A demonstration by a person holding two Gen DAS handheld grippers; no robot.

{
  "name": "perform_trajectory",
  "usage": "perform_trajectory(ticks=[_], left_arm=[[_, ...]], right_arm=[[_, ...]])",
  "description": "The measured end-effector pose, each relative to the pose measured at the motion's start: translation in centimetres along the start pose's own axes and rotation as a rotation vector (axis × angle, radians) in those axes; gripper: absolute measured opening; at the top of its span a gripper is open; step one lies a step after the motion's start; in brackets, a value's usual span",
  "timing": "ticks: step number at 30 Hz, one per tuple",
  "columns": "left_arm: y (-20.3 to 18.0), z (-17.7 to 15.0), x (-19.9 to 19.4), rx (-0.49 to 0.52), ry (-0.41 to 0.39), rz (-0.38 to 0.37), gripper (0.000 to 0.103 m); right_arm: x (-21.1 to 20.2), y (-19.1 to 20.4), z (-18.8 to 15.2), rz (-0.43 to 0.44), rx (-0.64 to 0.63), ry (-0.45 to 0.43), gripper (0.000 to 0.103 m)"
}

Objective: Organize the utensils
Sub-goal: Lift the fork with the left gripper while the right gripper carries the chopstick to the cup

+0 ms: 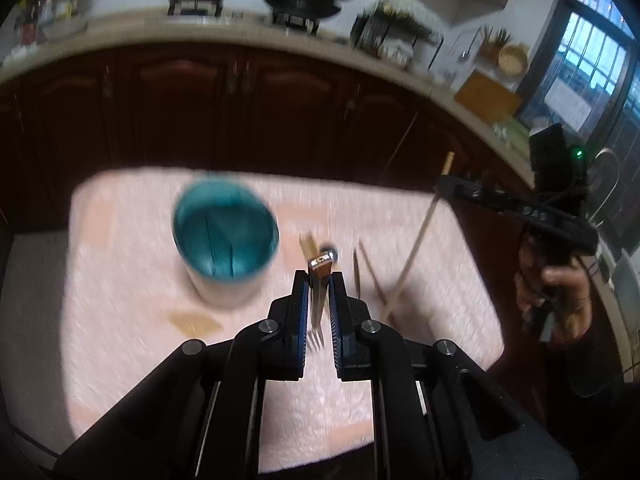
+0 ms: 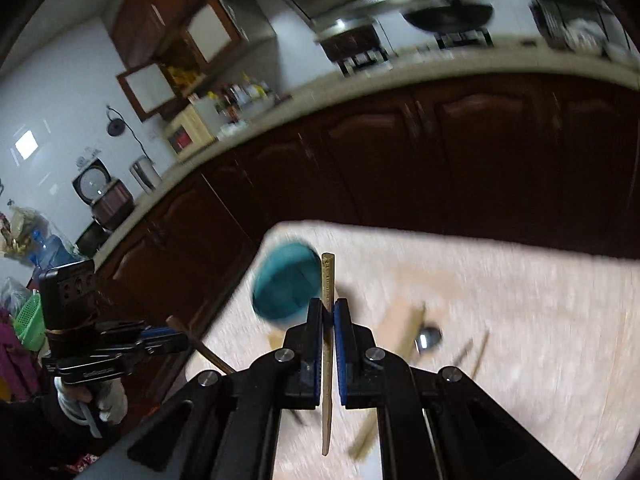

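Note:
My left gripper is shut on a fork. Its brown handle end pokes forward past the pads and its tines point back toward the camera. A teal cup stands upright on the pink cloth, ahead and to the left. My right gripper is shut on a single wooden chopstick that runs between the pads, with the teal cup just beyond on the left. Each view shows the other gripper raised above the table: the right gripper with its chopstick, and the left gripper.
A spoon and loose chopsticks lie on the cloth right of the cup. Dark wooden cabinets under a pale counter stand close behind the table. A stove with pots and a dish rack sit on that counter.

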State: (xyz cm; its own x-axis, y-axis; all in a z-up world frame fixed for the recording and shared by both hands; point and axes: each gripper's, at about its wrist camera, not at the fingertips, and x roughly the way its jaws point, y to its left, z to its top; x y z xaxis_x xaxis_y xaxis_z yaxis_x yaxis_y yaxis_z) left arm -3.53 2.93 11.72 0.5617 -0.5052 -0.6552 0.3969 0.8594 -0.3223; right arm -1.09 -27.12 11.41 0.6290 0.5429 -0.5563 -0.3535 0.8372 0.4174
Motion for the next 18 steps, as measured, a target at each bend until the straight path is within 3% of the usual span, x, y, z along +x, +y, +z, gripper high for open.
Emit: perform_trajectory(ticks=[5, 10, 14, 18], left_arm=[[0.6, 5.6, -3.4, 0.019, -0.115, 0.039, 0.009], [2.1, 9.0, -3.1, 0.057, -0.165, 0.14, 0.009], [4.3, 9.5, -1.3, 0.037, -0.172, 0.199, 0.009], [6.7, 8.8, 1.4, 0.004, -0.15, 0.244, 0.009]], right_arm=[[-0.1, 3.2, 5.7, -0.004, -0.059, -0.1, 0.005], [1.6, 6.1, 10.1, -0.027, -0.108, -0.179, 0.005], [5.3, 7.6, 12.1, -0.072, -0.143, -0.207, 0.005], [10.1, 7.5, 12.2, -0.083, -0.15, -0.172, 0.005]])
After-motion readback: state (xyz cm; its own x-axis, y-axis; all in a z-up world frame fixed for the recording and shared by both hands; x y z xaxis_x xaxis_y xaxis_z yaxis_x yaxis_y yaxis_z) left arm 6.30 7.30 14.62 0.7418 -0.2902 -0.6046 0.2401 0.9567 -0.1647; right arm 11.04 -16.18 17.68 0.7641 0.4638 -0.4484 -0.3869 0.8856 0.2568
